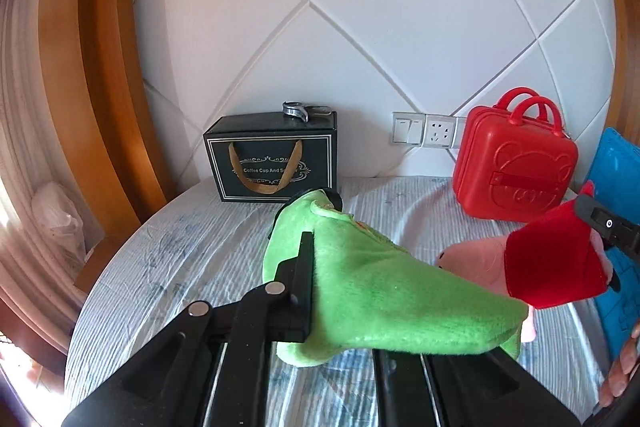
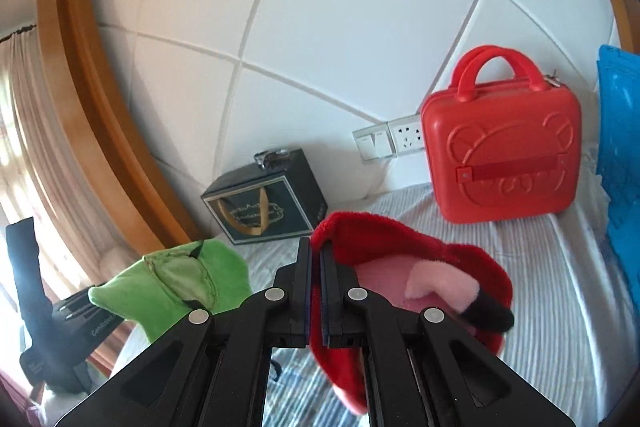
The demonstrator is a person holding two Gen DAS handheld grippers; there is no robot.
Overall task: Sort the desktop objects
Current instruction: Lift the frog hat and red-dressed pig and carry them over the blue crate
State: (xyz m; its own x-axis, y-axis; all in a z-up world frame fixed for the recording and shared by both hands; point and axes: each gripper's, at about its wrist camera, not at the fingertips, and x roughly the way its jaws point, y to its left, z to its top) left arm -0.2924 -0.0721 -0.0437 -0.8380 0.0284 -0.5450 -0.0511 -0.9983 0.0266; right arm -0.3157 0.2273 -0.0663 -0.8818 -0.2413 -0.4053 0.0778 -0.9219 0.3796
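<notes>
Mid-task: both plush toys lifted above striped cloth, neither yet placed. Left gripper clamped on green plush, fuzzy, floppy, at 6 o'clock. Right gripper nearly closed, pinching red-and-pink plush. Red case, moulded hard plastic with bear relief, upright at 2 o'clock; dark gift box at 12 o'clock.

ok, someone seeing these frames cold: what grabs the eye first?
The two plush toys held up over the striped cloth: the left gripper is shut on a green plush toy, and the right gripper is shut on a red and pink plush toy just beside it. Behind them, the bright red toy suitcase stands upright against the white wall at right, and a dark gift box sits at the back left.
</notes>
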